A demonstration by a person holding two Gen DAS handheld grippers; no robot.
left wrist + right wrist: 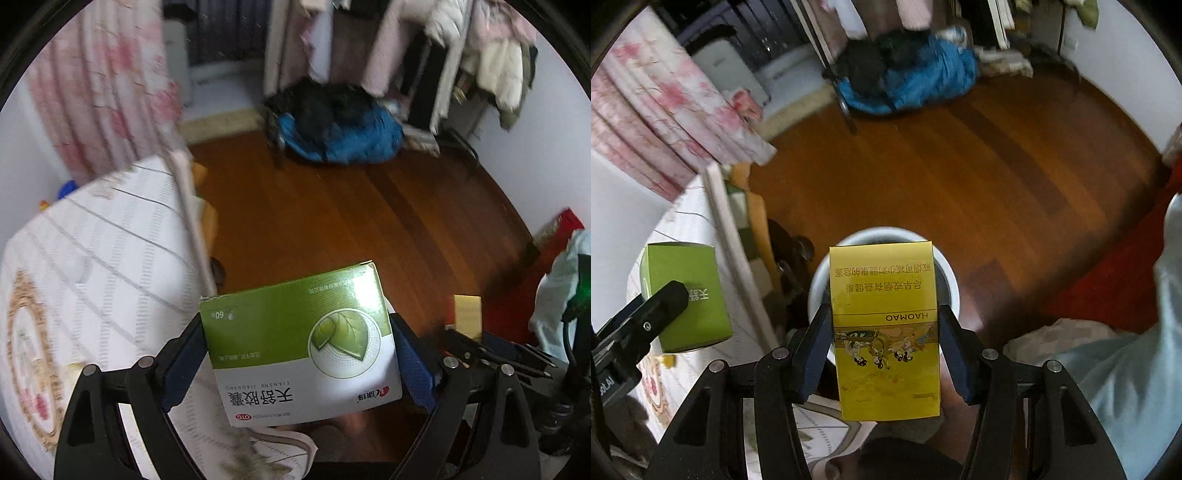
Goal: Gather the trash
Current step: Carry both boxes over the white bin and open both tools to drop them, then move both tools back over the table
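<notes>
My left gripper [297, 325] is shut on a green and white medicine box [301, 343], held above the bed's edge and the wooden floor. The same green box [687, 295] and the left gripper's black body show at the left of the right wrist view. My right gripper [884, 321] is shut on a yellow cigarette pack [884, 328], which hangs right over a white round bin [951, 291] with a dark inside. The pack hides much of the bin's opening. In the left wrist view the yellow pack [467, 312] appears edge-on at the right.
A bed with a white patterned cover [92, 266] fills the left. Brown wooden floor [979, 166] spreads ahead. A blue and black heap [908, 77] lies under a clothes rack at the back. Pink floral curtains [665, 110] hang at left; a person's pale sleeve [1126, 369] is at right.
</notes>
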